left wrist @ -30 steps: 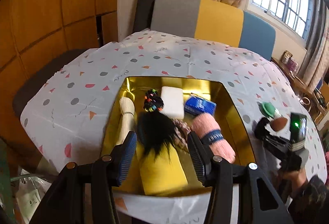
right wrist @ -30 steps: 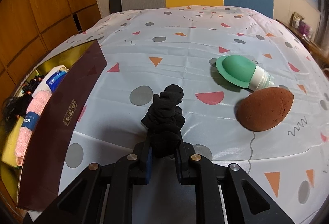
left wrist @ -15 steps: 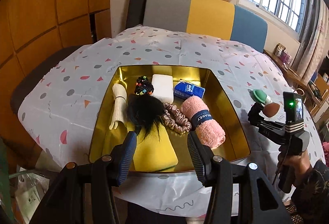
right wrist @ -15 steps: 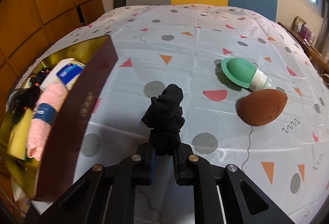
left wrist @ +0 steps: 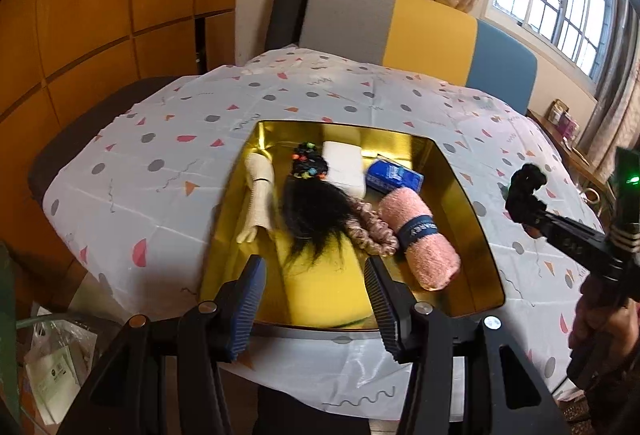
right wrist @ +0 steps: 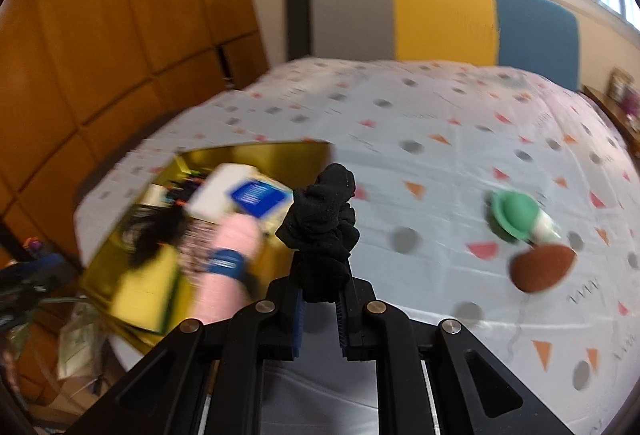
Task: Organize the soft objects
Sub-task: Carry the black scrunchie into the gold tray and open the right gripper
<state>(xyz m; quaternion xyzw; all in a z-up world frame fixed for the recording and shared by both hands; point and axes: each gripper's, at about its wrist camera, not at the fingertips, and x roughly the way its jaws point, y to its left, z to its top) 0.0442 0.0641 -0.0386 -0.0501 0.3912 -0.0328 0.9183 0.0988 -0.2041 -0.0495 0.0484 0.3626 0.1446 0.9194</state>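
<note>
While clamped low in the right gripper (right wrist: 319, 309), black scrunchie (right wrist: 322, 225) bunched up above the pads, lifted clear of the tablecloth (right wrist: 440, 163) and carried just to the right of the gold box (left wrist: 464, 195), not yet over it. Gripped by its lower folds only; most of the fabric flopping free above, so likely to slide out if the pinch eases early. Dropped short, bound to land on the cloth beside the box's right wall or catch on that wall's edge.

Inside the box, crowded already: pink towel (left wrist: 420, 235) against the right side, blue packet (left wrist: 394, 177) and white sponge (left wrist: 344, 167) toward the back, black wig (left wrist: 316, 211) across a yellow cloth (left wrist: 324, 275) in the middle, cream glove (left wrist: 258, 203) at the left. Little bare floor left, mostly along the right wall and the front right corner; released over the towel, apt to roll off or perch on top.

Left gripper (left wrist: 314, 299) spread partway with nothing between the pads, hanging over the box's front edge; in danger of being bumped if the right one swings in low across that edge.

Still outside, right of the box: green cap (right wrist: 516, 215) and brown sponge (right wrist: 542, 267), easily knocked on a return pass.
</note>
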